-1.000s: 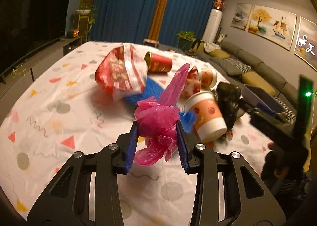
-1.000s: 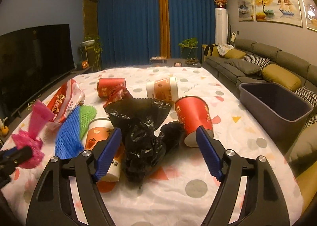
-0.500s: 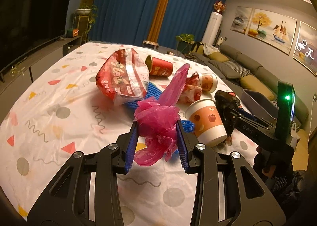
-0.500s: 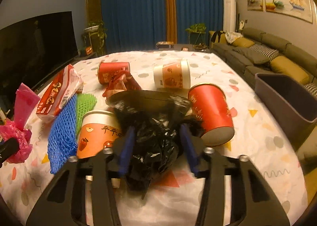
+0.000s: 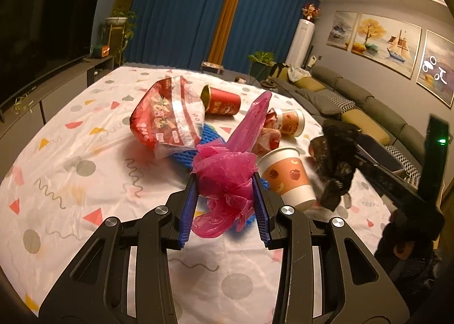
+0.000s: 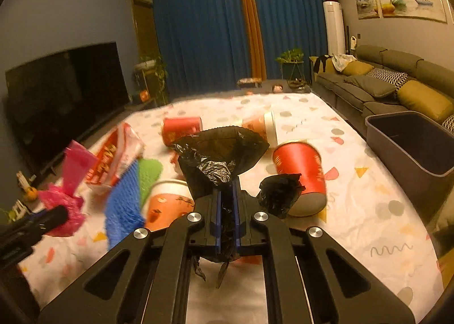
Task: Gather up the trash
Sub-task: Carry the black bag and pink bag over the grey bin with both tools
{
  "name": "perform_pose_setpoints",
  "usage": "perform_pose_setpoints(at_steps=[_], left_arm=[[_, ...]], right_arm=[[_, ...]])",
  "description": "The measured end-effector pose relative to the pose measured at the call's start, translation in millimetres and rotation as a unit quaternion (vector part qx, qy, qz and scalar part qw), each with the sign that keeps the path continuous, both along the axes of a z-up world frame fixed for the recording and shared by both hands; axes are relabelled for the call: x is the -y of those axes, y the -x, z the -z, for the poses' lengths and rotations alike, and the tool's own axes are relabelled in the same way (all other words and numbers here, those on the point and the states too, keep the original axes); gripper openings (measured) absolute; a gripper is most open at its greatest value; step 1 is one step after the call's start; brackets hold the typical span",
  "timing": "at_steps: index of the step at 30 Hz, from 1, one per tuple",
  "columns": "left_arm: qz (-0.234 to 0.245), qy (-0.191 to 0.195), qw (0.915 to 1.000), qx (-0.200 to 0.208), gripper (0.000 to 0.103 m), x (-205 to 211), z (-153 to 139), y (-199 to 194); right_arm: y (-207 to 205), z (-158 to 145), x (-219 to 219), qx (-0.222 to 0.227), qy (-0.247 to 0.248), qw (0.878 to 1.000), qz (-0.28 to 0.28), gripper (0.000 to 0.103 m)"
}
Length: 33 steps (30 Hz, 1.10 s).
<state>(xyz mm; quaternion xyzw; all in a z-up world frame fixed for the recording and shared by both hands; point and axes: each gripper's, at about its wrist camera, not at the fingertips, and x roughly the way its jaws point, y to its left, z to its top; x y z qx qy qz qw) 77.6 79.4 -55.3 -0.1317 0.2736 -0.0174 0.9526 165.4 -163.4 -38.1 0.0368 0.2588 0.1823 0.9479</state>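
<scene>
Right gripper (image 6: 227,210) fingers, wide apart earlier, now clamp the black bag (image 6: 221,150), raised off the surface (image 6: 354,210).

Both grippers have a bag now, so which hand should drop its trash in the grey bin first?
Probably the right. The right gripper, shut on the black bag, has the grey bin close on its own side. The left gripper, holding the pink bag, sits on the far side of the cups.

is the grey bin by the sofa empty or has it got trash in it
Seemingly empty. The right wrist view shows the grey bin open-topped with only dark bare inner wall visible; its floor is hidden, so cannot tell for certain.
</scene>
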Motion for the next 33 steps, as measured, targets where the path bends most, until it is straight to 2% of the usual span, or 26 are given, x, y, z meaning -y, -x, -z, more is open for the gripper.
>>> perform_pose_setpoints(at_steps=[9,18,33], left_arm=[[0.024,-0.005,0.9995,0.021,0.036,23,-15,-2],[0.057,-0.007,0.9973,0.046,0.036,57,-32,-10],[0.127,-0.017,0.9892,0.071,0.036,138,-57,-51]], right_arm=[[31,-28,35,0.043,-0.032,0.999,0.007,0.008],[49,-41,63,0.062,-0.043,0.997,0.02,0.008],[51,-55,109,0.085,-0.039,0.993,0.073,0.008]])
